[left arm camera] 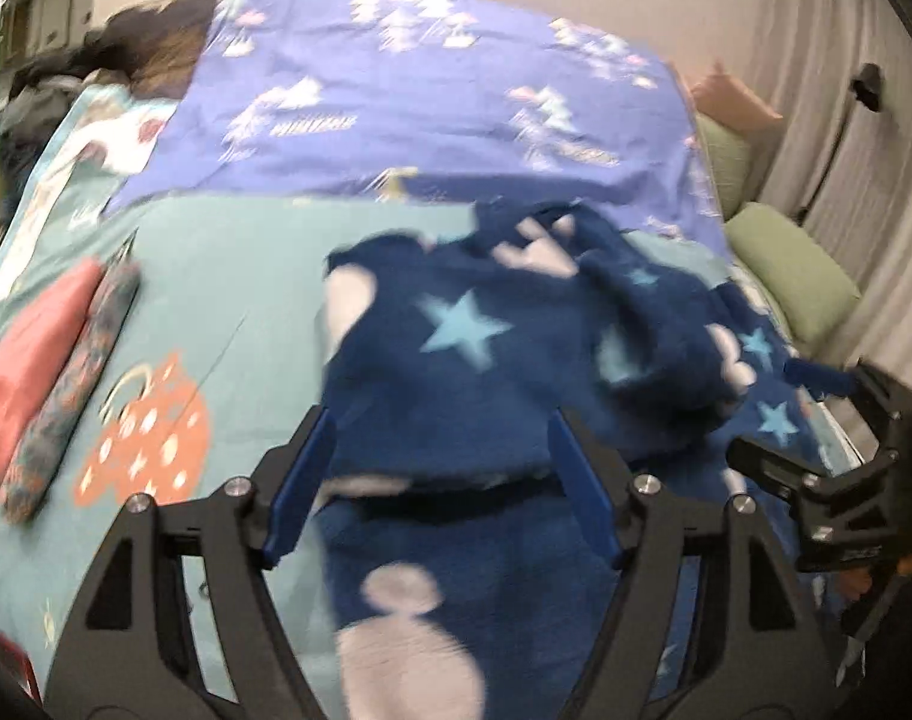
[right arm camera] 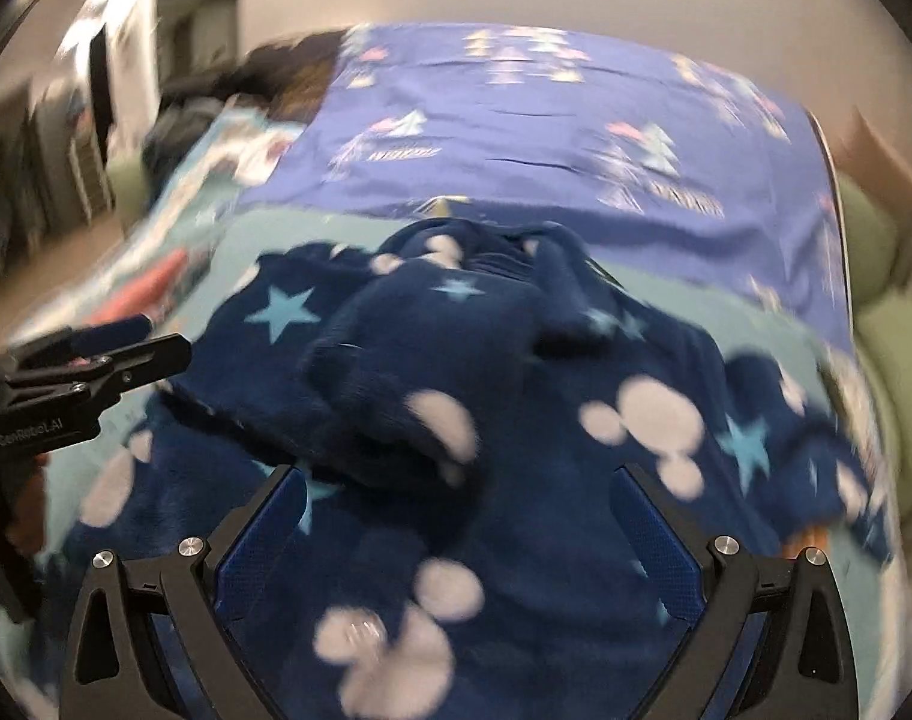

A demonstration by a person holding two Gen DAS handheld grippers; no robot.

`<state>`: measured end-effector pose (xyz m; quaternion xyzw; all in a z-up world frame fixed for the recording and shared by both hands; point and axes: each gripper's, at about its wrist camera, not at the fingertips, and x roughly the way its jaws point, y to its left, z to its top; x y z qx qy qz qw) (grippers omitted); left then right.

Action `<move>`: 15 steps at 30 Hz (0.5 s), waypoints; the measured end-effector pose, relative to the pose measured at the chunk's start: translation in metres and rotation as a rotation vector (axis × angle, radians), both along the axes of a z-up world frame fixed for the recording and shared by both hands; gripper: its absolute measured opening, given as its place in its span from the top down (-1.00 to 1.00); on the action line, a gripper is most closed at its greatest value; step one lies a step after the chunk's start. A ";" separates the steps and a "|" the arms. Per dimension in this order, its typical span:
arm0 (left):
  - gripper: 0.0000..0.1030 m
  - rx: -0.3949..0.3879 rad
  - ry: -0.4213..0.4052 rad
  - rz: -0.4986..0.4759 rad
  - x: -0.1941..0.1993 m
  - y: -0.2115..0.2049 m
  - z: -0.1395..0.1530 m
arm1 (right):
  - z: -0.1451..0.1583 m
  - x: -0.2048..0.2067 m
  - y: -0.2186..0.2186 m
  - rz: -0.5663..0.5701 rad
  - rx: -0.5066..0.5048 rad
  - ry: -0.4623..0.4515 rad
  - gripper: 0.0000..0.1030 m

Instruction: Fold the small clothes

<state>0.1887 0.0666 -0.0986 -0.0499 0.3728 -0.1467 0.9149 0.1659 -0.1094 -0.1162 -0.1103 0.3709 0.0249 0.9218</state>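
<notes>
Both grippers sat nearest my view, over a navy fleece garment [left arm camera: 486,372] printed with pale blue stars and pinkish blobs. My left gripper [left arm camera: 441,480] stood with its blue pads well apart, fleece lying under and between them but, as far as I could see, not pinched. My right gripper [right arm camera: 459,531] was likewise wide, its jaws either side of the fleece without pressing it. Both pictures were blurred, so fine contact was hard to judge.

I judged that I was early in folding this piece: it lay rumpled on the bed [left arm camera: 228,276], a bunched hump [right arm camera: 408,360] of its own cloth heaped across the middle. The next move, I thought, called for flattening that hump and finding an edge or sleeve to pinch.

To the left lay folded pieces, a coral one [left arm camera: 30,360] touching a patterned one [left arm camera: 75,384], well apart from the fleece. Beyond stretched a purple printed sheet [left arm camera: 432,108]; green cushions [left arm camera: 792,276] edged the right. A dark heap [left arm camera: 144,42] sat at the far left corner.
</notes>
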 end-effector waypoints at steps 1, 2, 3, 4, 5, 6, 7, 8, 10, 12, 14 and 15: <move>-0.43 -0.010 0.017 0.010 0.000 0.003 -0.004 | -0.006 0.008 0.010 -0.003 -0.063 -0.001 -0.99; -0.43 -0.015 0.025 0.015 0.000 0.005 -0.006 | -0.012 0.016 0.019 -0.006 -0.128 -0.006 -0.99; -0.43 -0.024 0.035 0.022 0.000 0.007 -0.008 | -0.020 0.026 0.028 -0.015 -0.205 -0.020 -0.97; -0.43 -0.029 0.039 0.026 0.000 0.007 -0.010 | -0.026 0.033 0.030 -0.031 -0.258 -0.041 -0.91; -0.43 -0.033 0.043 0.031 0.000 0.007 -0.010 | -0.029 0.037 0.031 -0.049 -0.292 -0.062 -0.53; -0.43 -0.036 0.044 0.036 -0.001 0.008 -0.010 | -0.030 0.041 0.028 -0.075 -0.304 -0.072 -0.19; -0.43 -0.036 0.043 0.038 -0.001 0.010 -0.010 | -0.027 0.045 0.016 -0.113 -0.243 -0.048 0.59; -0.43 -0.035 0.042 0.039 -0.002 0.010 -0.010 | -0.022 0.044 0.001 -0.144 -0.148 -0.022 0.77; -0.43 -0.033 0.035 0.042 -0.003 0.011 -0.009 | -0.009 0.034 -0.053 -0.213 0.190 0.017 0.77; -0.43 -0.032 0.034 0.050 -0.002 0.014 -0.008 | -0.006 0.018 -0.104 -0.268 0.468 0.026 0.77; -0.43 -0.046 0.035 0.059 -0.001 0.018 -0.007 | -0.013 0.006 -0.145 -0.327 0.668 0.045 0.68; -0.43 -0.053 0.038 0.061 0.001 0.020 -0.008 | -0.023 0.000 -0.164 -0.362 0.748 0.079 0.64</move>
